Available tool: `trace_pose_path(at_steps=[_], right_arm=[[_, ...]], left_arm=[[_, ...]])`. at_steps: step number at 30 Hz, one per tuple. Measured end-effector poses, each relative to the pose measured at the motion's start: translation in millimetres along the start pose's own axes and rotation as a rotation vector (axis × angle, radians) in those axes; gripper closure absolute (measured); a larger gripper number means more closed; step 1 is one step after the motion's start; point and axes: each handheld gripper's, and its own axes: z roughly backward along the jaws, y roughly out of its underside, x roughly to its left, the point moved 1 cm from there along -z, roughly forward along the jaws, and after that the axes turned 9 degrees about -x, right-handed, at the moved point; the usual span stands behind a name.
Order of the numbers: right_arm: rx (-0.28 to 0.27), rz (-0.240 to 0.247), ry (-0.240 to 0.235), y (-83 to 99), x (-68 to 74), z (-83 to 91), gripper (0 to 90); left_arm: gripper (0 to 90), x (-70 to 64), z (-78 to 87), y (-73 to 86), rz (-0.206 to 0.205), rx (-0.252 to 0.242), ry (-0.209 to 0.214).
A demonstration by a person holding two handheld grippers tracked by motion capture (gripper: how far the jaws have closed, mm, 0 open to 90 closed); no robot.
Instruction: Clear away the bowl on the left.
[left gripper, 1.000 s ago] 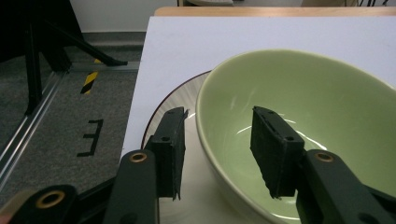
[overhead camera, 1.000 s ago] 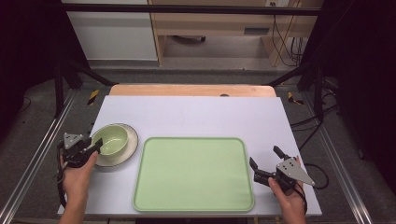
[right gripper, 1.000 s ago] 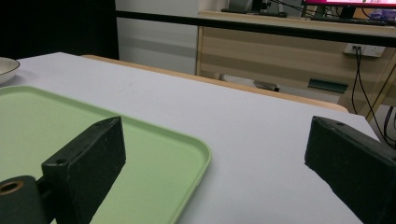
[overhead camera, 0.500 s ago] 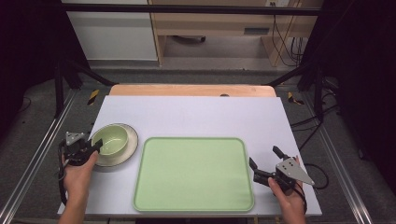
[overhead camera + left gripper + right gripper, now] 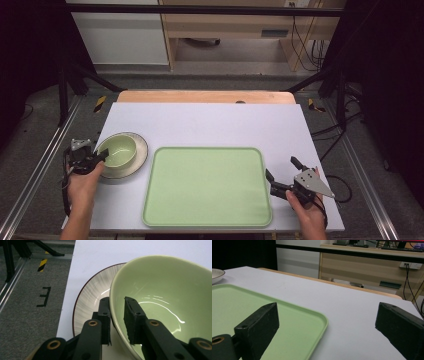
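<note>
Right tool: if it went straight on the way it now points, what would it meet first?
Probably nothing: the open right tool points past the green tray's corner over the bare white table; depth is unclear.

High view: fixed cam above the person's side, facing fwd and down, far enough to take in the whole white rectangular tabletop (image 5: 210, 122). Left gripper view: cam rides low behind its two black jaws, v. close, looking along them at the pale green glossy bowl (image 5: 170, 297) whose rim passes between the jaws. Right gripper view: low, near table level, looking across it; light green flat plastic tray (image 5: 262, 315) lies under its left-hand jaw. All three views share the tabletop.
</note>
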Motion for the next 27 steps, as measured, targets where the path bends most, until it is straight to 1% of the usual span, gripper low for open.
trace_pose_path(at_steps=[2, 3, 4, 9, 11, 14, 15, 16, 20, 23, 27], right_arm=[[-0.001, 0.000, -0.001, 0.0, -0.5, -0.1, 5.4], [0.000, -0.001, -0.001, 0.2, -0.8, -0.1, 5.4], [0.000, -0.001, -0.001, 0.2, -0.7, 0.0, 5.4], [0.000, 0.000, 0.000, 0.2, -0.8, 0.4, 5.4], [-0.001, -0.002, 0.001, 0.5, -1.0, 0.3, 5.4], [-0.001, 0.000, 0.002, 0.6, -1.1, 0.3, 5.4], [0.001, 0.000, 0.003, 0.5, -1.1, 0.4, 5.4], [0.001, -0.001, 0.003, 0.6, -1.0, 0.5, 5.4], [0.002, -0.001, 0.006, 0.9, -1.5, 0.8, 5.4], [0.001, -0.001, 0.009, 0.5, -1.9, 1.2, 5.4], [0.000, -0.005, 0.009, -0.3, -1.9, 2.3, 5.4]], left_arm=[[80.5, 1.4, -1.8, -0.2, 0.000, 0.014, 0.002], [80.7, 2.0, -3.1, -0.3, 0.009, 0.015, 0.008], [80.8, 2.7, -3.1, -1.0, 0.003, 0.025, 0.011], [81.1, 4.5, -4.9, -2.8, 0.002, 0.033, 0.022], [81.2, 5.2, -6.2, -4.7, 0.004, 0.050, 0.026], [81.8, 7.3, -7.7, -6.9, 0.019, 0.064, 0.041], [82.0, 8.0, -7.8, -7.3, 0.030, 0.067, 0.047], [82.2, 8.4, -7.9, -7.2, 0.038, 0.066, 0.053], [82.2, 9.1, -7.7, -6.3, 0.045, 0.054, 0.065], [82.9, 11.6, -5.9, -5.8, 0.076, 0.049, 0.081], [83.1, 13.2, -3.5, -5.4, 0.099, 0.042, 0.092]])
